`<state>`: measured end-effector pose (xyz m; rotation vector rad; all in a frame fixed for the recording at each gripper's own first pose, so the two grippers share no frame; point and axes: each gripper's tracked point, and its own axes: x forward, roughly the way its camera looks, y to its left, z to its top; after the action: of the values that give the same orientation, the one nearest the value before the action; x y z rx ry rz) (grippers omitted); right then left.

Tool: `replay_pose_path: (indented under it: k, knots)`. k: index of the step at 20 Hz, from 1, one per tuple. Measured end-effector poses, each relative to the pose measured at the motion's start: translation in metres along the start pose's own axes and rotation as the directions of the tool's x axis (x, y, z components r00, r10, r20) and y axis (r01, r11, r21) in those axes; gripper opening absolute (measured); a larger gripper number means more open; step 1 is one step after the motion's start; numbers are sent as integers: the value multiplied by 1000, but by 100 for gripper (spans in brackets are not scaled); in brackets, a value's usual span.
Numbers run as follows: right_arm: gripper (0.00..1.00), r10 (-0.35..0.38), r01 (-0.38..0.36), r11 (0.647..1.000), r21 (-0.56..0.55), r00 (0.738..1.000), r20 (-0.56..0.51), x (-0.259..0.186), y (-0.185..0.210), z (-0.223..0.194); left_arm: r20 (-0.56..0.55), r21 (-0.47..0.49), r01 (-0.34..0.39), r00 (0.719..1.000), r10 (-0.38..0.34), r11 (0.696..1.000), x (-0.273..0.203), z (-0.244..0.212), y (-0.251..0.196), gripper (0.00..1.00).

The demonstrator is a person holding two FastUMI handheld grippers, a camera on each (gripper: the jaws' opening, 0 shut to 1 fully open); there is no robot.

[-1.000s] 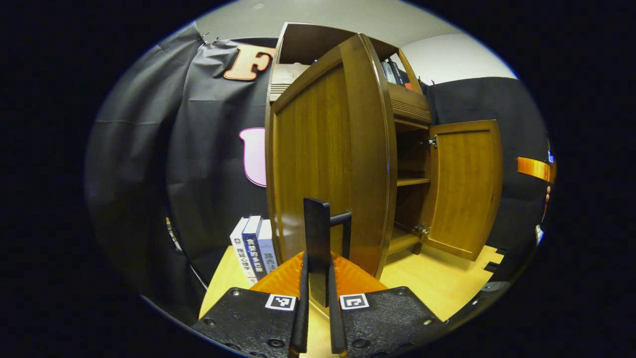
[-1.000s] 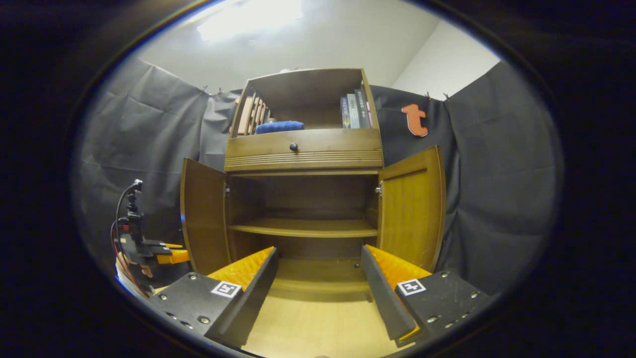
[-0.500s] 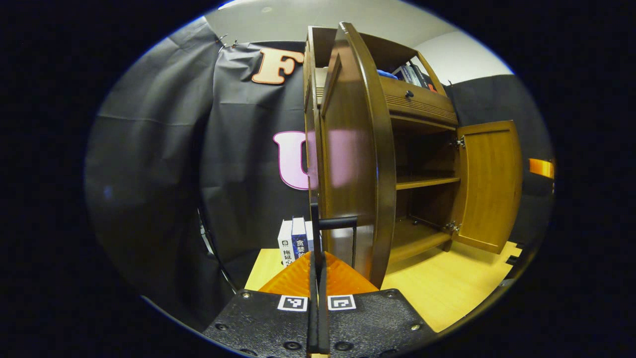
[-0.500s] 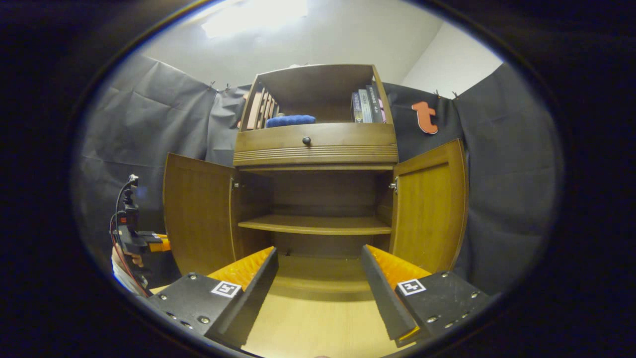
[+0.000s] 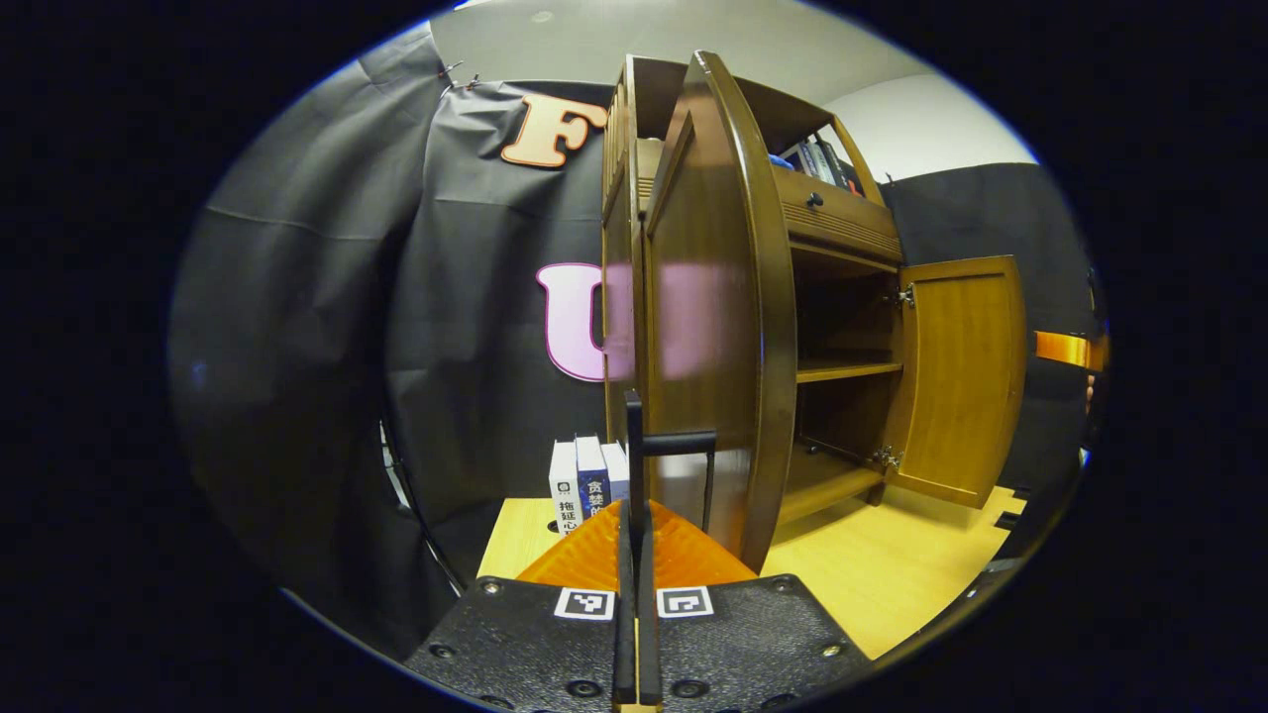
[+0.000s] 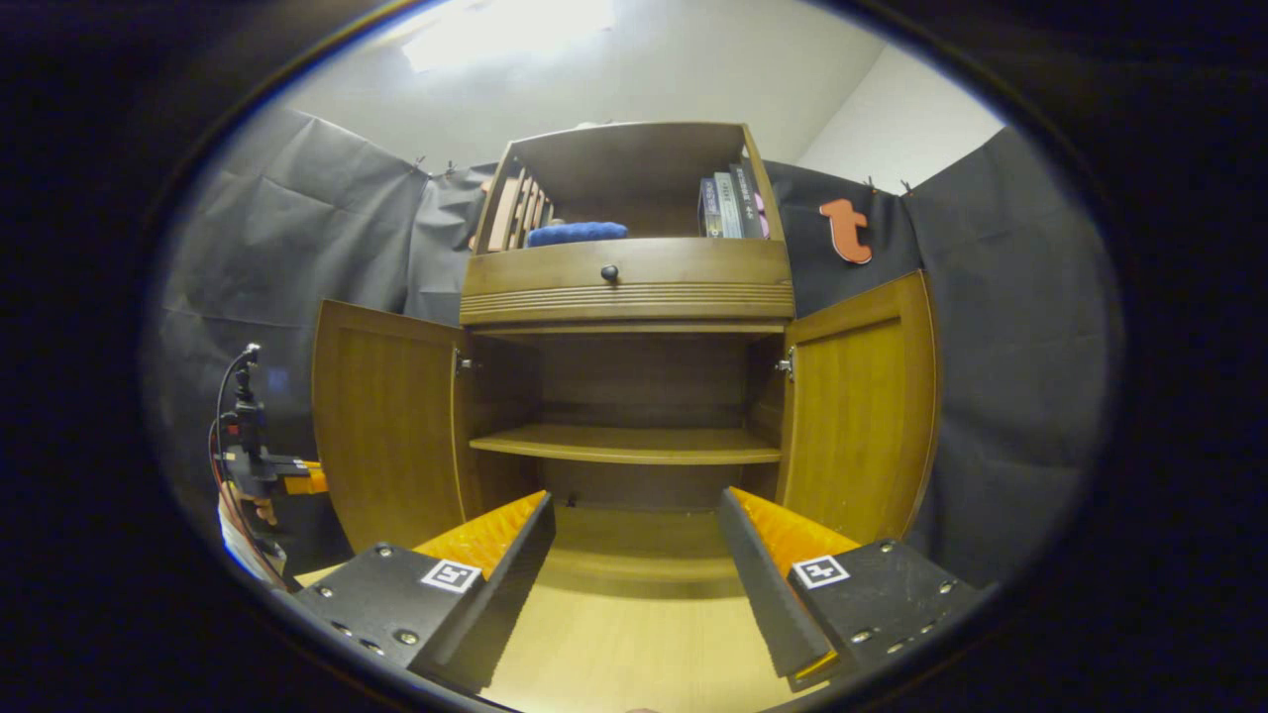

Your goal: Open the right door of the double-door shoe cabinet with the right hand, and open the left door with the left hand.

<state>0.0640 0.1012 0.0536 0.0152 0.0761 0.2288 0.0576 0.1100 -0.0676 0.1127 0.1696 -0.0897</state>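
While both doors are standing wide, the left claw [image 5: 635,515] is clamping its fingers onto the dark handle [image 5: 674,443] of the left door [image 5: 708,297]. The right claw [image 6: 634,540] is hovering with jaws spread, gripping nothing, facing the shoe cabinet [image 6: 629,287] on the worktop [image 6: 634,654], its right door [image 6: 862,406] swung outward.

The left gripper [image 5: 635,515] has its two fingers pressed close together, with a thin dark bar squeezed between them. It points straight ahead and sits level. From the right gripper view, the left gripper [image 6: 287,483] is far off at the left side, with a hand [image 6: 263,510] holding it from below. The right gripper [image 6: 634,540] has its fingers spread wide apart, with nothing between them. It points straight ahead too.
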Motion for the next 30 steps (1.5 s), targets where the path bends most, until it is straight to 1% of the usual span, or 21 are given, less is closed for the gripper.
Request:
replay_pose_path:
  k: [2,4,5,6,7,8,9,11,12,13,14,16,17,20,21,23,25,26,27,28,30]
  knots:
    - [99,-3,3,1000,6,1000,2,0,-2,-1,-18,7,-22,1000,22,1000,-3,-5,-2,4]
    - [97,-6,6,1000,10,1000,3,0,-6,-3,-61,12,-45,997,46,999,-12,-15,-6,5]
    - [97,-6,6,1000,12,1000,1,0,-7,-4,-45,29,-51,998,52,998,-14,-12,-9,5]
    - [98,-4,4,1000,14,1000,-2,1,-7,-6,-31,48,-66,997,67,997,-18,-7,-8,2]
    - [99,-3,3,1000,15,1000,-4,1,-7,-8,-32,55,-84,996,86,995,-21,-8,-6,4]
    - [97,-3,3,1000,14,1000,-8,1,-7,-10,-29,53,-93,995,94,994,-23,-9,-6,4]
    - [99,-1,1,1000,13,1000,-11,1,-8,-12,-24,46,-101,995,102,994,-28,-6,-7,7]
    - [99,3,-3,1000,7,1000,-15,-1,-8,-14,5,42,-127,992,127,991,-36,5,-6,6]
    - [99,4,-3,1000,5,1000,-17,-1,-8,-14,22,48,-139,990,138,989,-41,11,-5,14]
    - [99,3,-3,1000,5,1000,-17,-3,-10,-15,37,54,-149,988,147,987,-48,15,-7,26]
    - [99,2,-2,1000,6,1000,-17,-4,-11,-16,52,61,-153,987,150,986,-55,20,-10,33]
    - [99,-1,1,1000,10,1000,-16,-9,-16,-15,84,65,-150,986,144,987,-68,31,-21,27]
    - [99,-1,1,1000,12,1000,-13,-11,-18,-14,97,66,-155,984,149,986,-74,35,-25,33]
    - [99,-12,12,1000,22,1000,-1,-18,-28,-9,150,66,-167,976,155,984,-86,55,-38,47]
    - [98,-18,18,1000,23,1000,2,-21,-32,-7,168,63,-169,973,157,984,-88,61,-43,58]
    - [99,-27,27,999,22,1000,3,-27,-39,-5,208,46,-186,963,173,981,-91,75,-52,68]
    - [99,-30,29,999,29,999,15,-31,-45,0,234,29,-174,959,163,984,-93,87,-66,68]
    - [99,-38,37,999,35,999,21,-32,-50,1,230,30,-174,960,162,984,-92,87,-74,68]
    - [99,-45,44,998,41,999,24,-33,-55,3,228,24,-178,959,168,984,-91,89,-80,73]
    - [97,-50,49,998,48,998,28,-34,-59,6,228,8,-183,957,176,983,-88,94,-83,78]
    - [99,-54,53,997,53,998,30,-37,-64,6,243,-43,-164,955,170,985,-80,102,-99,87]
